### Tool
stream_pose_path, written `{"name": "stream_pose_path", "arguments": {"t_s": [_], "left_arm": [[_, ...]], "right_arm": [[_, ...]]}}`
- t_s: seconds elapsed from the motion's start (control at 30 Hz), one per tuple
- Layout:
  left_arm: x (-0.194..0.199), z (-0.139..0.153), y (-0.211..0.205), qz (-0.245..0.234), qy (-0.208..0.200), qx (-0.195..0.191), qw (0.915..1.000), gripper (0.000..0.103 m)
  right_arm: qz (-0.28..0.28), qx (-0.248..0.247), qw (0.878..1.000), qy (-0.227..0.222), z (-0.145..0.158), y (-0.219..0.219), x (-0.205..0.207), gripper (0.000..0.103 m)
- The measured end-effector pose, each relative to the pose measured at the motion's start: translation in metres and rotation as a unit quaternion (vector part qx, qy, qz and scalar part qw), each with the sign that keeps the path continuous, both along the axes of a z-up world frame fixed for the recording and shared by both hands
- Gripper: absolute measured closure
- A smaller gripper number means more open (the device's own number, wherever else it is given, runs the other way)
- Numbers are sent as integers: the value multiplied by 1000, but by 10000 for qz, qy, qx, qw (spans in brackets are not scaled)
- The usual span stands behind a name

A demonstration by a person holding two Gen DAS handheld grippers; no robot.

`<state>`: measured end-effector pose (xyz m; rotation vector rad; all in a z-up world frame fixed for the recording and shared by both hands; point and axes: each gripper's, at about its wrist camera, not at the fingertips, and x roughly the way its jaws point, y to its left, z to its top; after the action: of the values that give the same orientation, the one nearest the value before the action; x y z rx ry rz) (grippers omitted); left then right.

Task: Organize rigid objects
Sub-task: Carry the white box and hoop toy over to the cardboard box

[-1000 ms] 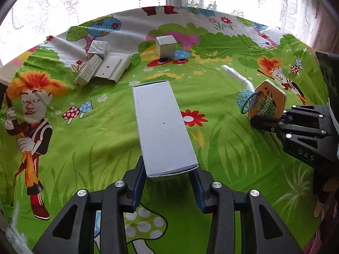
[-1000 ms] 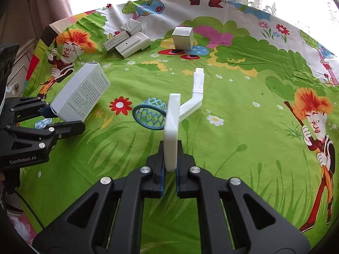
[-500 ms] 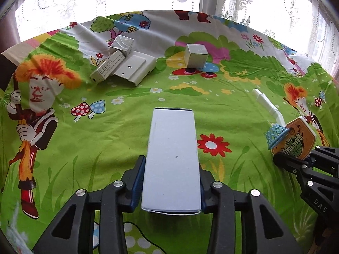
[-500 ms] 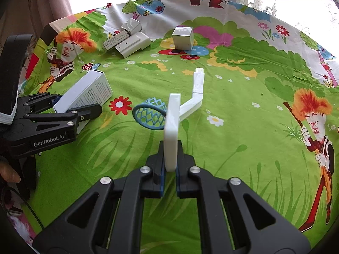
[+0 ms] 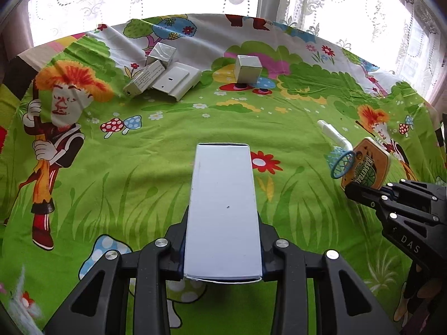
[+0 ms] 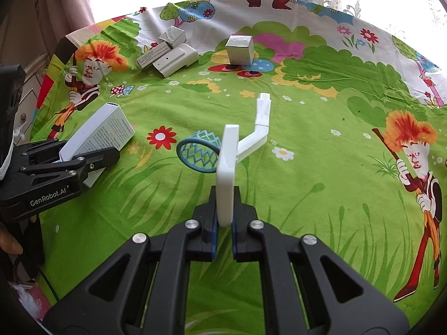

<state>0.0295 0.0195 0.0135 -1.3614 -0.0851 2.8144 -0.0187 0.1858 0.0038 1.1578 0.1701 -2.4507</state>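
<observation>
Over the cartoon-print cloth (image 5: pixel 139 189), your left gripper (image 5: pixel 223 240) is closing its jaws on the long white box (image 5: pixel 223 209), raised and sticking out forward. Your right gripper (image 6: pixel 223 223) clamps the toy basketball hoop (image 6: pixel 227 162) by its white backboard, net hanging left.

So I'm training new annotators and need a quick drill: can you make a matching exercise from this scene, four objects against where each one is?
Things:
1. white carton
2. toy basketball hoop
3. silver cube
4. flat white plastic piece

Places:
A. standing alone on the cloth at the far middle
B. between the jaws of the left gripper, which are closing
C. lying at the far left beside two small boxes
D. held by its backboard in the right gripper

Pairs: 1-B, 2-D, 3-A, 4-C
</observation>
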Motion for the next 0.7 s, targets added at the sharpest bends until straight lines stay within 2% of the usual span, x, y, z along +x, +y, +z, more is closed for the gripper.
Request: {"name": "stream_pose_path", "arguments": {"t_s": [0.33, 0.7], "left_arm": [[54, 3, 19, -300, -19, 127, 9995, 66], [75, 11, 33, -477, -21, -3, 9989, 66]], "right_arm": [[-182, -71, 9993, 321, 22, 3, 67, 94], [-357, -339, 9980, 400, 32, 32, 108, 94]]}}
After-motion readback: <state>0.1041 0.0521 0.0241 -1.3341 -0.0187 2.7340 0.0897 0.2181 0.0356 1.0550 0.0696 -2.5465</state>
